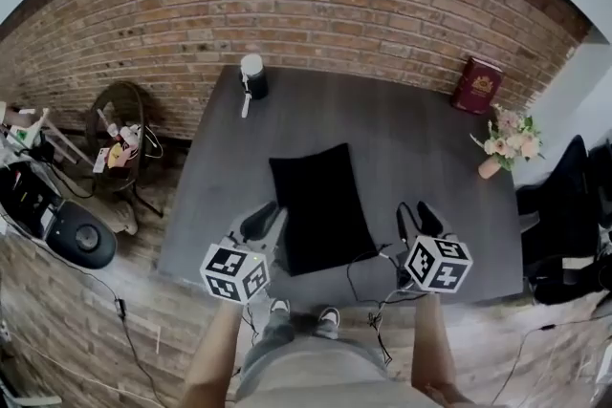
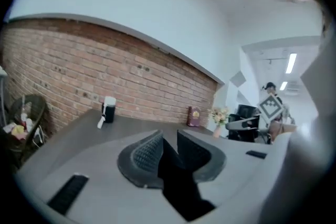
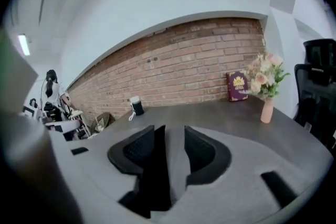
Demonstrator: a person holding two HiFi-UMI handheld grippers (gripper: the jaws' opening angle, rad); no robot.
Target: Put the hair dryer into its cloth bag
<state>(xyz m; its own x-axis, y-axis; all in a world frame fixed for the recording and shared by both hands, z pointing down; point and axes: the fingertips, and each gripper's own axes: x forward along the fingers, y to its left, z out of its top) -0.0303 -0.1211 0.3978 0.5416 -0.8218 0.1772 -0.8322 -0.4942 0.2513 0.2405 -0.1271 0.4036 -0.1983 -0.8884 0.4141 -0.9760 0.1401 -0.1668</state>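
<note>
Black cloth bag (image 1: 320, 205) lies flat mid-table (image 1: 402, 129) in our head view. Left gripper view: our left gripper (image 2: 169, 150) has its jaws partly apart, nothing held. Right gripper view: right gripper (image 3: 174, 147) likewise gapped, empty.

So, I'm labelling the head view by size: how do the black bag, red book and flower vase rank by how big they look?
1. black bag
2. red book
3. flower vase, clearly smallest
</note>
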